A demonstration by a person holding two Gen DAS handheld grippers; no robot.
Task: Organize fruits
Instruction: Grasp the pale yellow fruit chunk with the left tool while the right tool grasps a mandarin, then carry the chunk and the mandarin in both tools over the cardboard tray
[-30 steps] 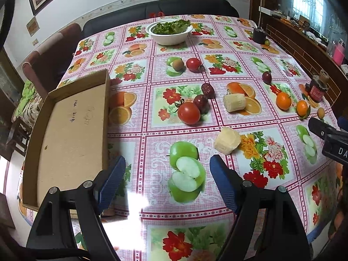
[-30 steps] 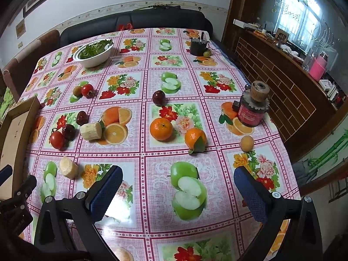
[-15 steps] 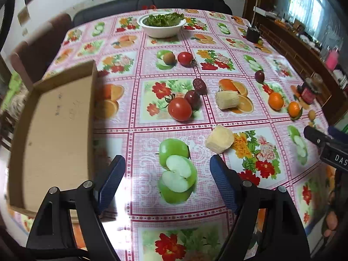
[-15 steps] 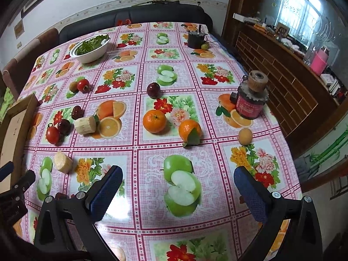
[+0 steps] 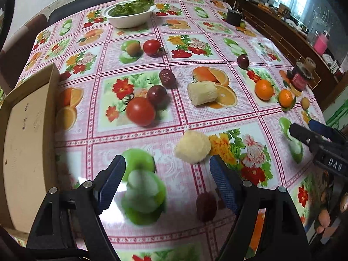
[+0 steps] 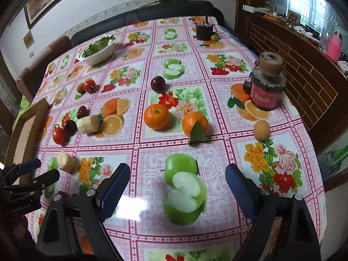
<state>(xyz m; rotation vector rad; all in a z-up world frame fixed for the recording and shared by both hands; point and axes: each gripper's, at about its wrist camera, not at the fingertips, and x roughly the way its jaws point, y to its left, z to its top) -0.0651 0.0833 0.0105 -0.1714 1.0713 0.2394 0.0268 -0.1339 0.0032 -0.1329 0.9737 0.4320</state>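
Right tongs [image 6: 177, 181] closing, empty | cardboard tray [image 5: 26, 134] floor: left-wrist view only

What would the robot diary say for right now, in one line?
phase: reaching | left tool: open, empty | right tool: closing, empty | fruit on table | box: no fruit seen

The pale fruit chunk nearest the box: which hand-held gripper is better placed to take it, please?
Left, probably: the chunk lies just beyond the left hand-held gripper, beside the box; the right hand-held gripper hangs further off.
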